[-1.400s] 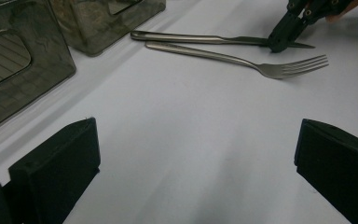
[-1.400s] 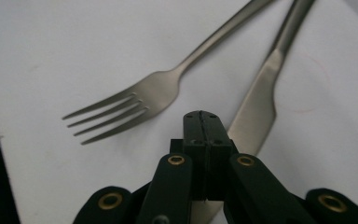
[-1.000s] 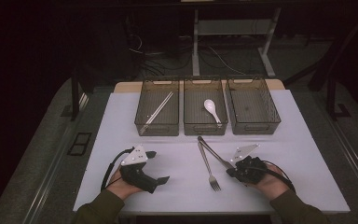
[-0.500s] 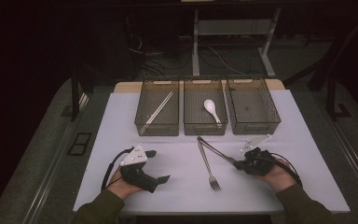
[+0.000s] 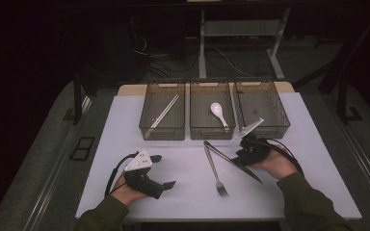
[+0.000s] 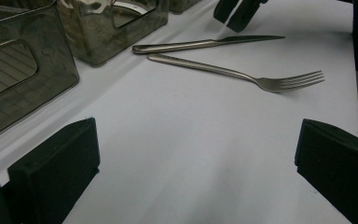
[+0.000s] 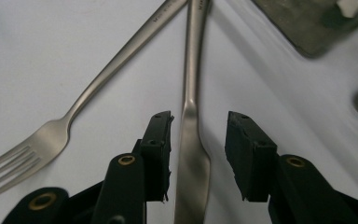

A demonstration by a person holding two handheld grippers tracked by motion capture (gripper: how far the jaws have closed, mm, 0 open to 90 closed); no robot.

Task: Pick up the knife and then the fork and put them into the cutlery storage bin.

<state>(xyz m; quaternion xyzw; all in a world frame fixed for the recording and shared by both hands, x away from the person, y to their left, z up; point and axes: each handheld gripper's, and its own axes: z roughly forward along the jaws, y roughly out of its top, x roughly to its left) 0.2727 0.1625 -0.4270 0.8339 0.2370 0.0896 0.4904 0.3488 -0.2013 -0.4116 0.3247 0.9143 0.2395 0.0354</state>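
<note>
Your table carries three smoked-plastic bins side by side at its far edge: the left bin holds chopsticks, the middle bin a white spoon, and the right bin stands just beyond your right hand. Your left hand-held gripper rests on the near left of the table with its jaws spread wide and nothing between them, well apart from the cutlery. Your right hand-held gripper sits low over the knife; its jaws have just been opening and now stand part-way apart, one on each side of the blade, with a gap showing between each pad and the metal. The knife lies flat on the table, its handle running away from that gripper toward the bins. The fork lies just beside it, handle ends nearly meeting, tines toward you.
</note>
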